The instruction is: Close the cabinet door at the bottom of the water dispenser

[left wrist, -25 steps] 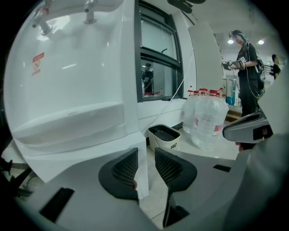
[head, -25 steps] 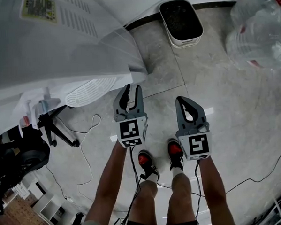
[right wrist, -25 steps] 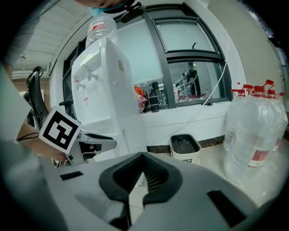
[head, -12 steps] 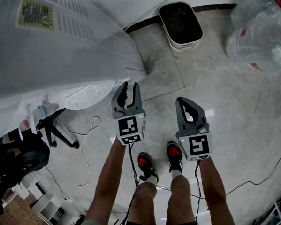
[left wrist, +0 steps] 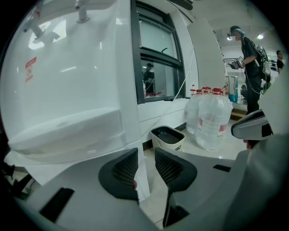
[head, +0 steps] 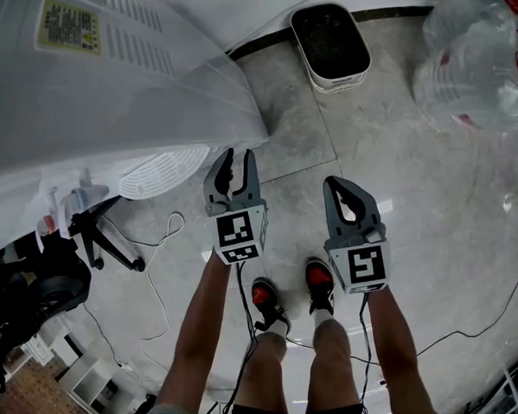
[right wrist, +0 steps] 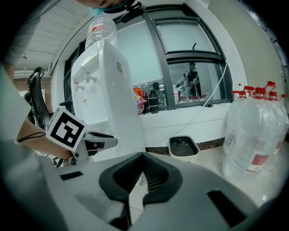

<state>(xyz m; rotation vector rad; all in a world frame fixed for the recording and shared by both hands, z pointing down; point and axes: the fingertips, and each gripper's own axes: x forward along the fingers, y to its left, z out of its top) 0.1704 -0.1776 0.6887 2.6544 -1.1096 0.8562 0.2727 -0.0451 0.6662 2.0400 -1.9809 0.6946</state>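
The white water dispenser (head: pixel 106 89) fills the upper left of the head view, with its lower corner (head: pixel 241 116) just ahead of my left gripper (head: pixel 237 155). In the left gripper view the dispenser's white edge (left wrist: pixel 141 180) runs down into the gap between the jaws, which stand apart; floor shows between that edge and the right jaw. I cannot make out the cabinet door itself. My right gripper (head: pixel 340 184) hangs over the floor tiles to the right, its jaws together on nothing (right wrist: pixel 143 169).
A white bin (head: pixel 330 42) stands against the wall behind. Large clear water bottles (head: pixel 472 52) are at the upper right. A white fan grille (head: pixel 166 170), a black stand (head: pixel 100 236) and loose cables (head: pixel 163 276) lie at the left. The person's feet (head: pixel 265 297) are below the grippers.
The left gripper has edged slightly toward the dispenser's lower corner. The right gripper has stayed where it was.
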